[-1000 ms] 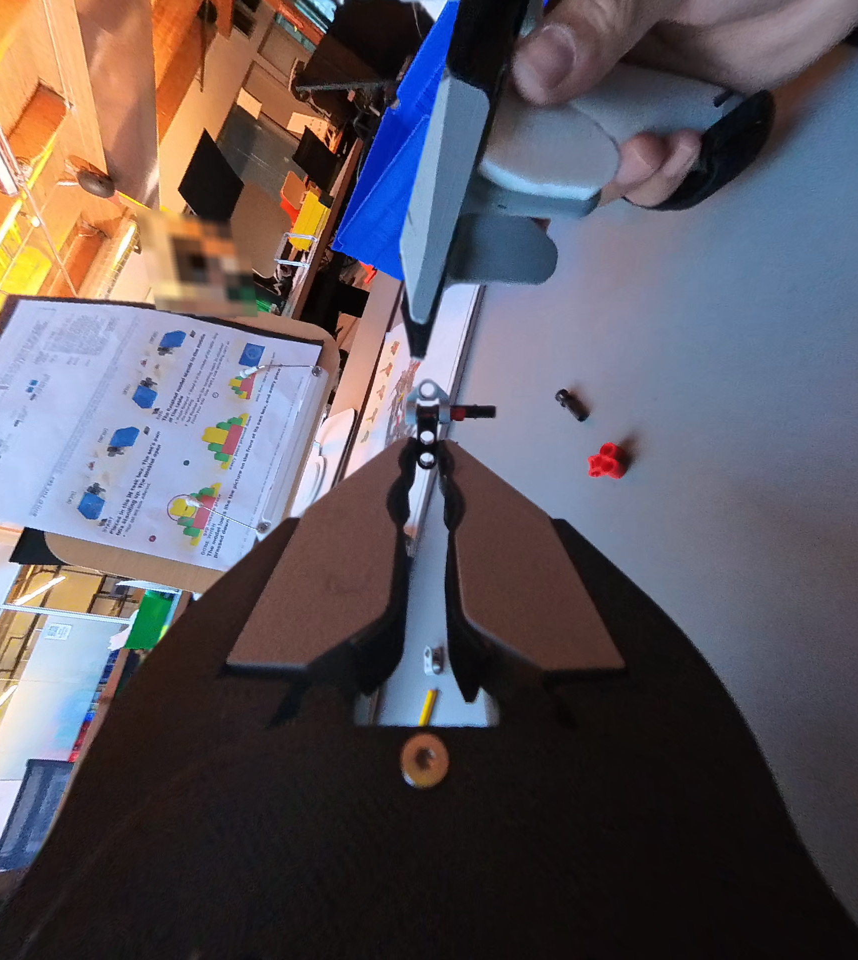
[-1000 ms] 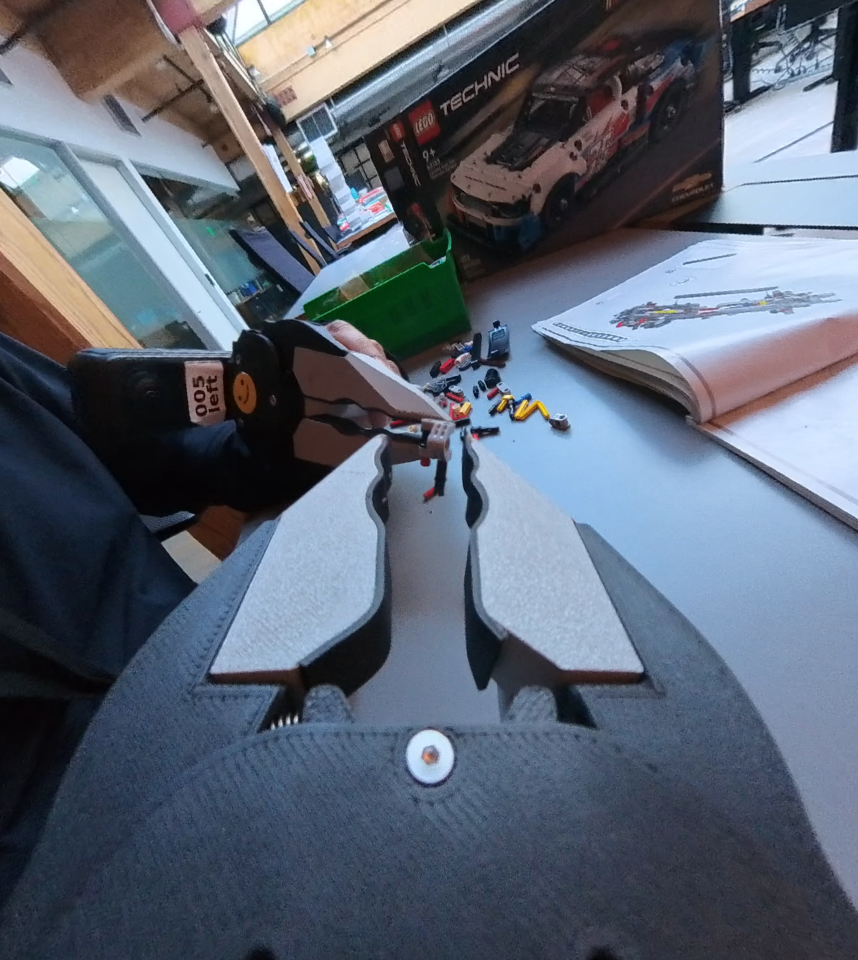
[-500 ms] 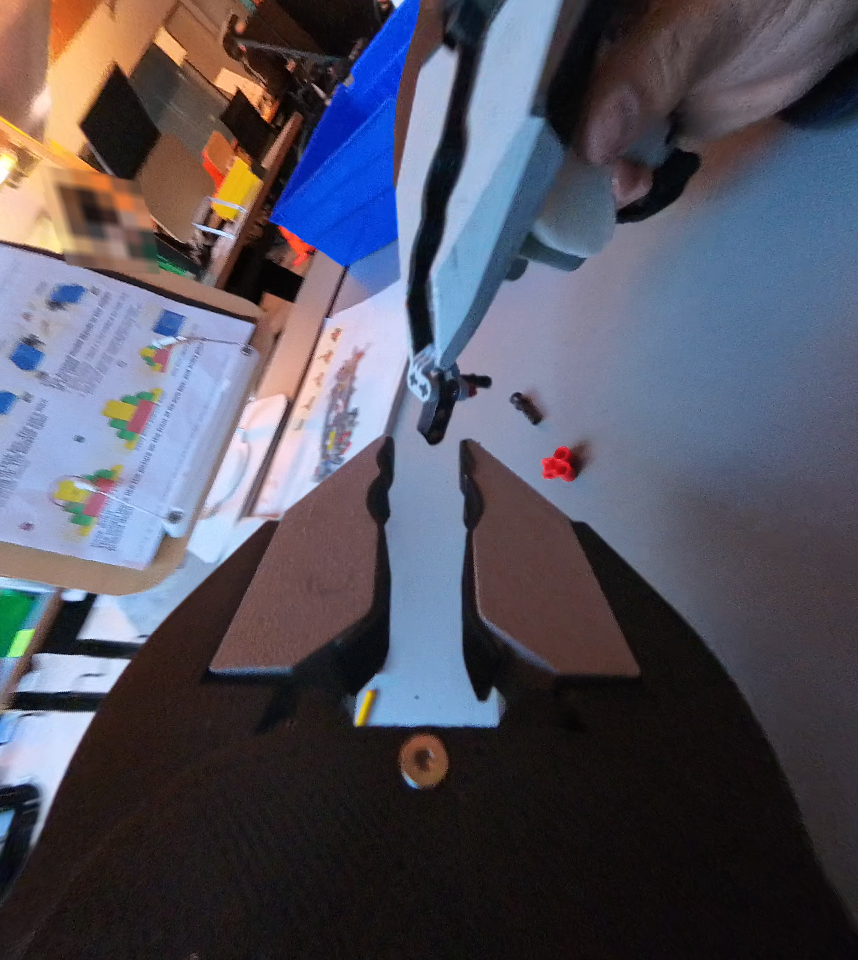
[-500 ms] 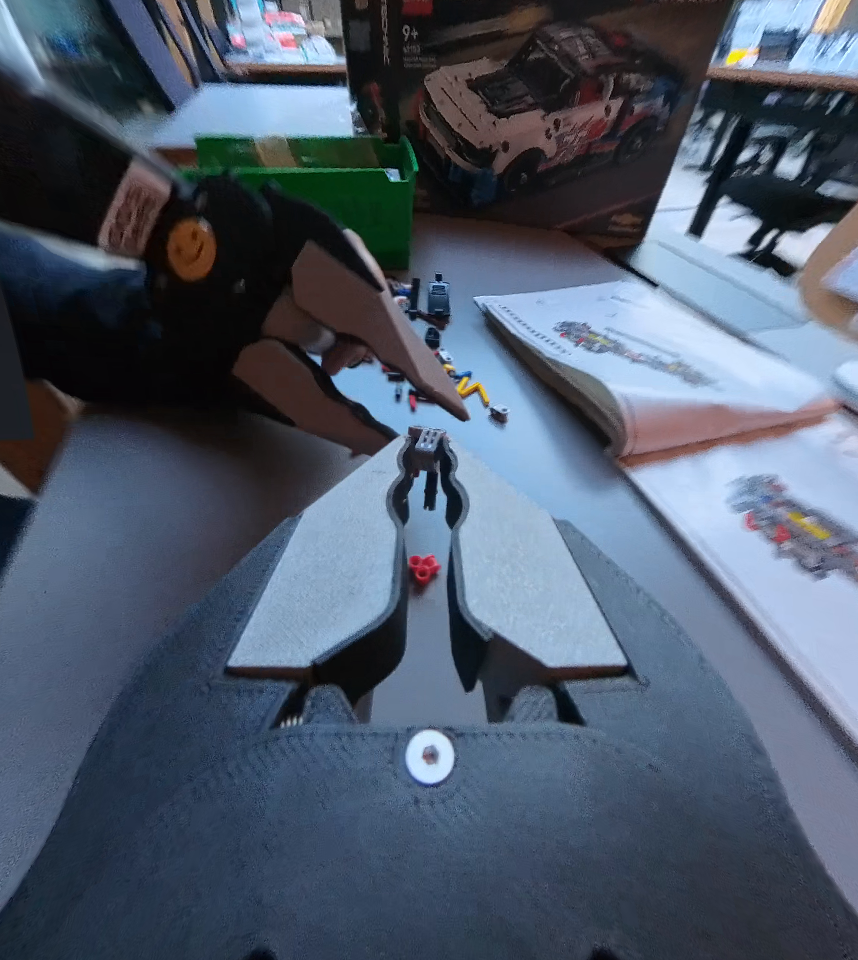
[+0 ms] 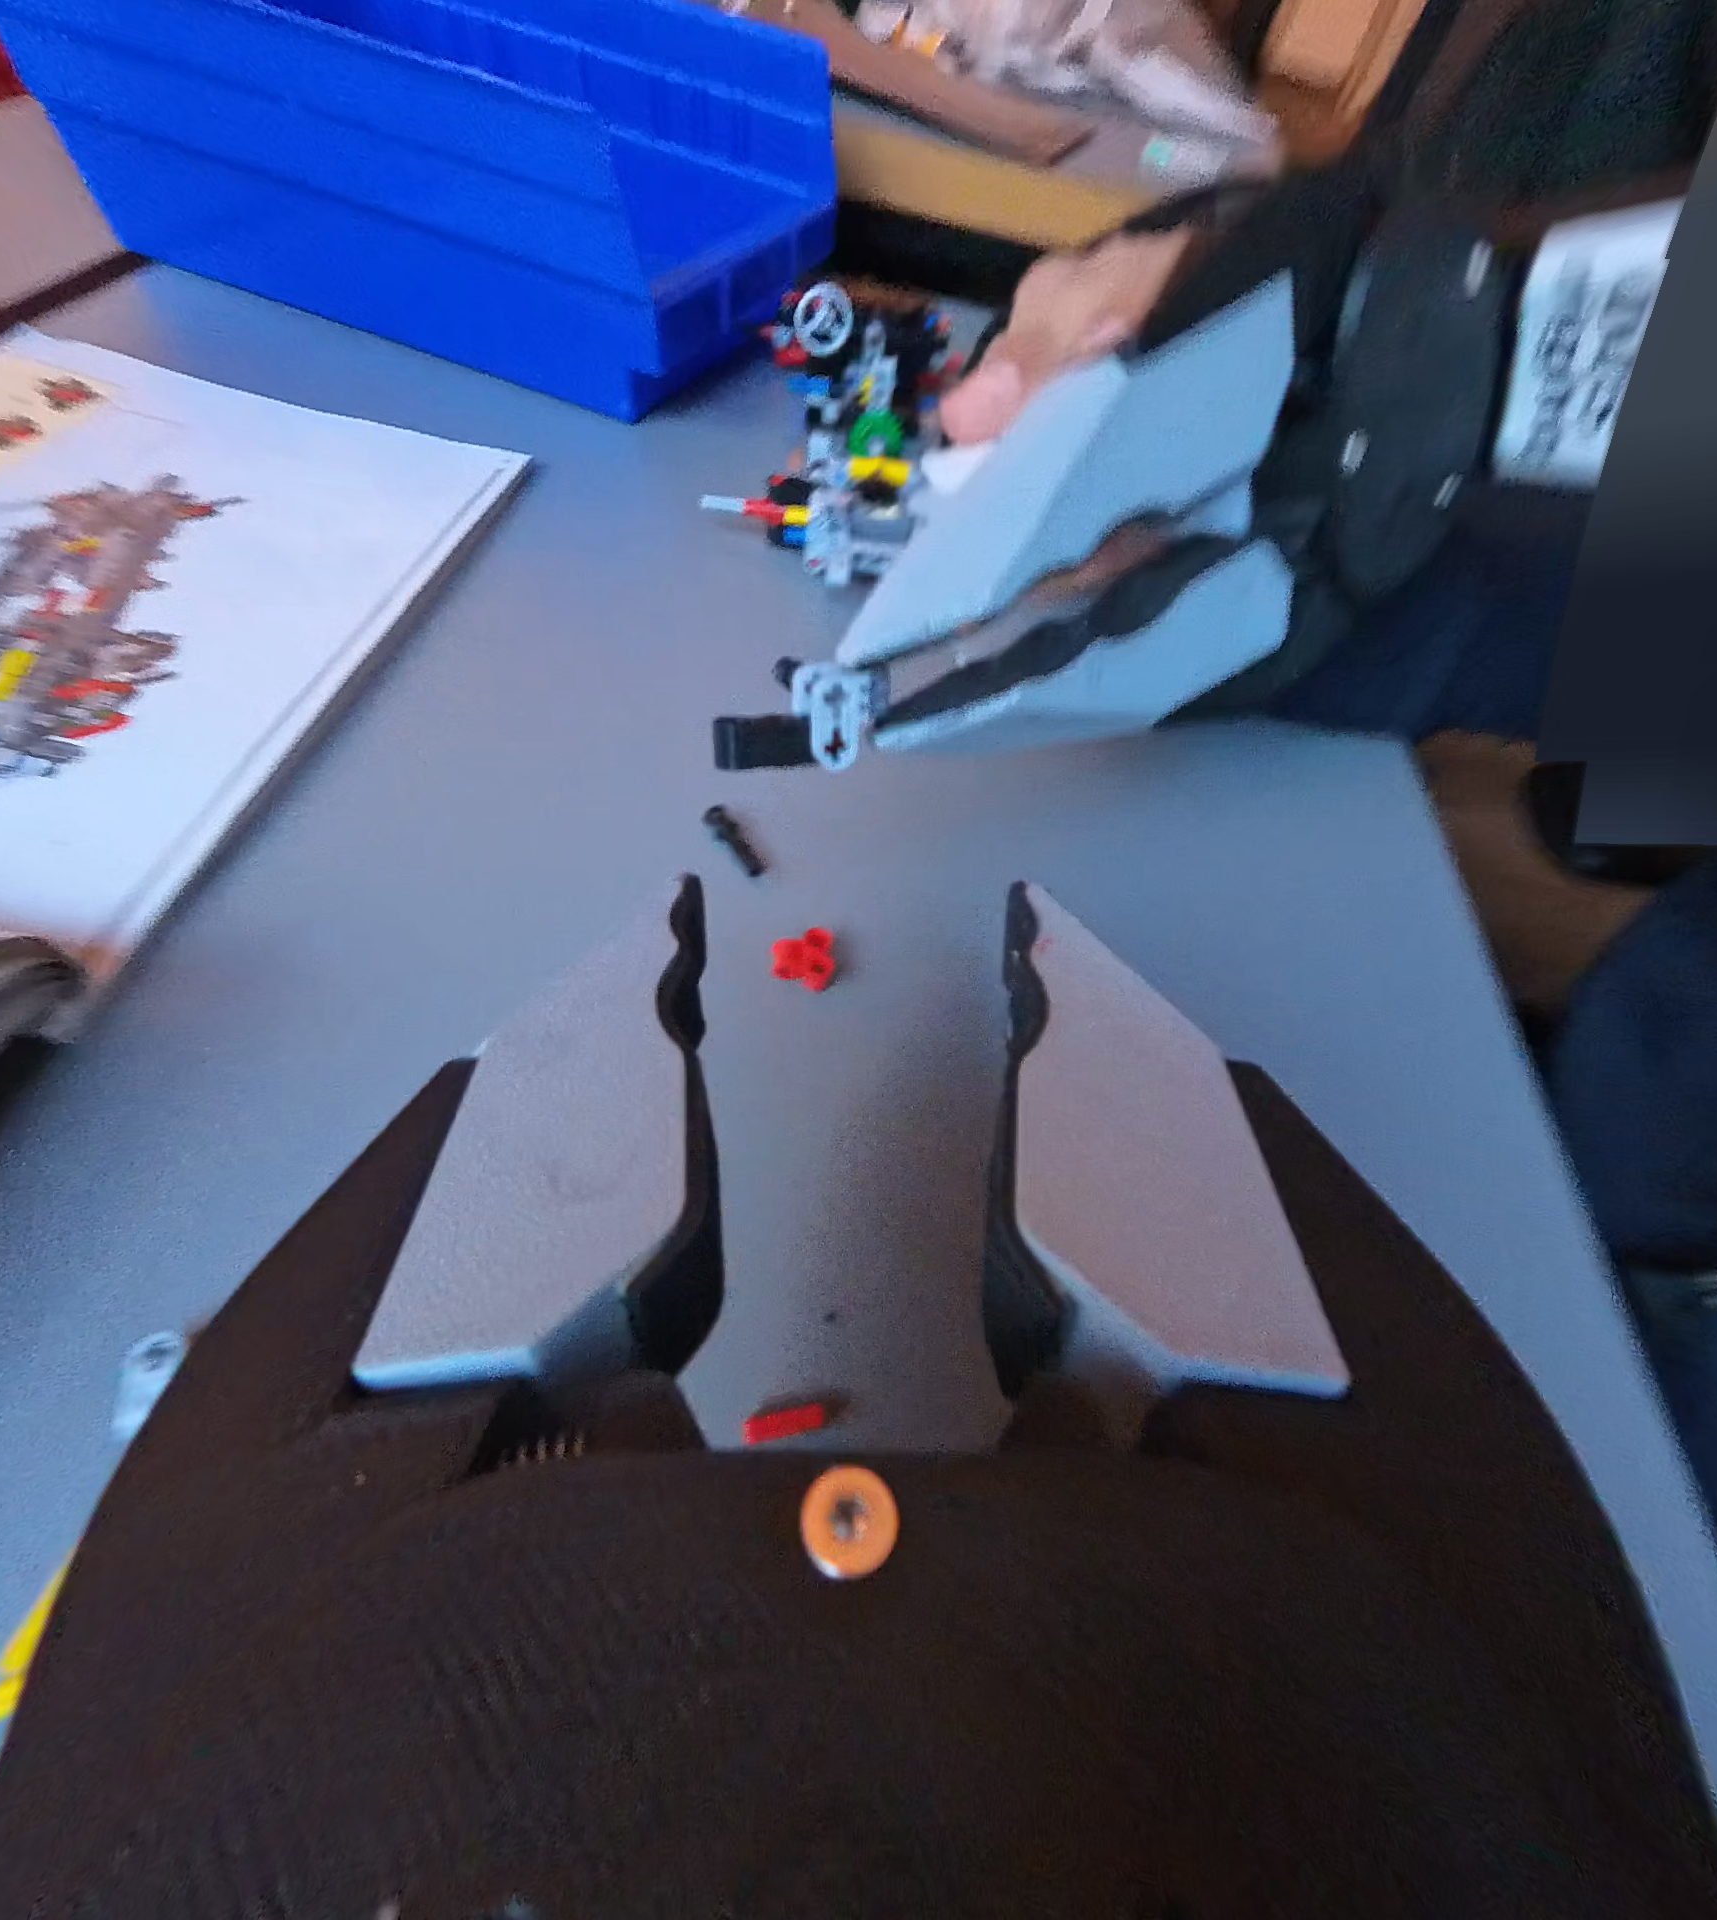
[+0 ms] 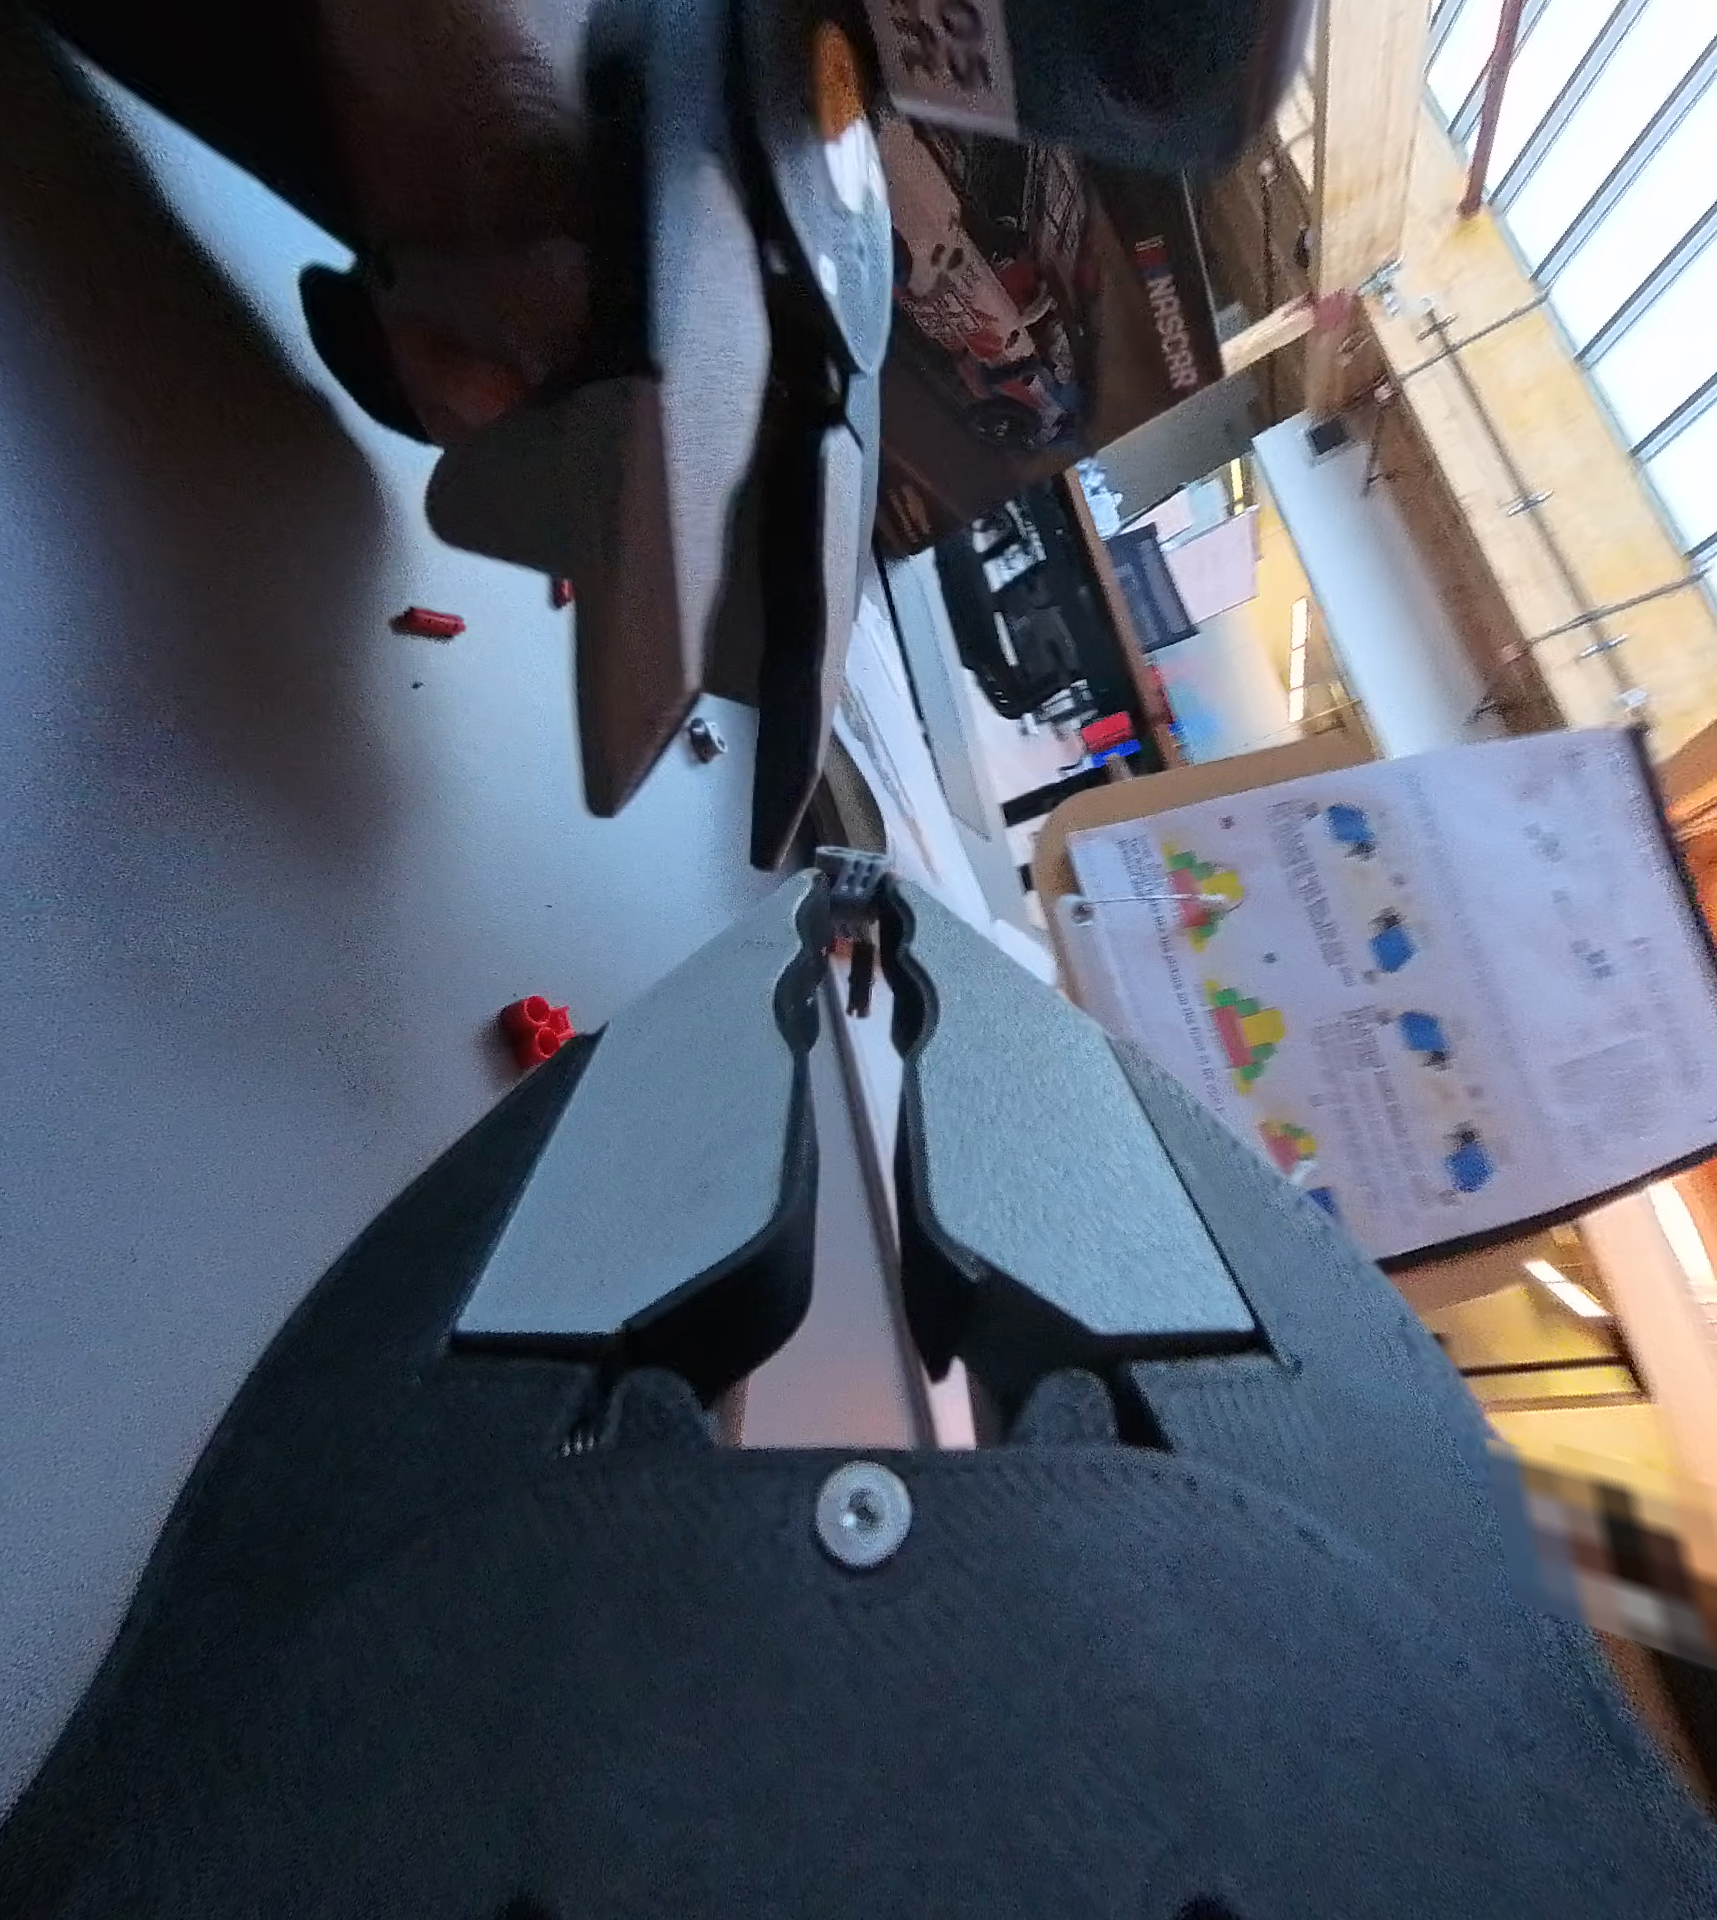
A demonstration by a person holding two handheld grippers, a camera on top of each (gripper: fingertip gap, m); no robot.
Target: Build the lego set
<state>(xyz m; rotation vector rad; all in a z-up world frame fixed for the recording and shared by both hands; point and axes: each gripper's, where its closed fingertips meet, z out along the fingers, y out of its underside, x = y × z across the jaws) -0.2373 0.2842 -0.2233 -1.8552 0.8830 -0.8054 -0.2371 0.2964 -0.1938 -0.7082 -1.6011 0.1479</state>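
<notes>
I am working over a big grey table [image 5: 521, 727], and its right edge is running close beside my right side, with a drop past it. A blue bin [image 5: 438, 177] is sitting along the far edge, and an open picture book [image 5: 106, 623] is filling the left side, so the bare strip down the middle is my open room. A board with a picture sheet [image 6: 1405, 987] is standing up past the table. A half-built brick model [image 5: 854, 436] is sitting near the bin. My left gripper [image 5: 849, 904] is hanging wide open over the table, holding nothing, with a small red piece [image 5: 804, 958] lying between its tips and a thin black pin [image 5: 734, 840] just ahead. My right gripper [image 6: 849, 899] is pinching a small grey and black piece [image 5: 823, 717] tight at its tips, up off the table.
</notes>
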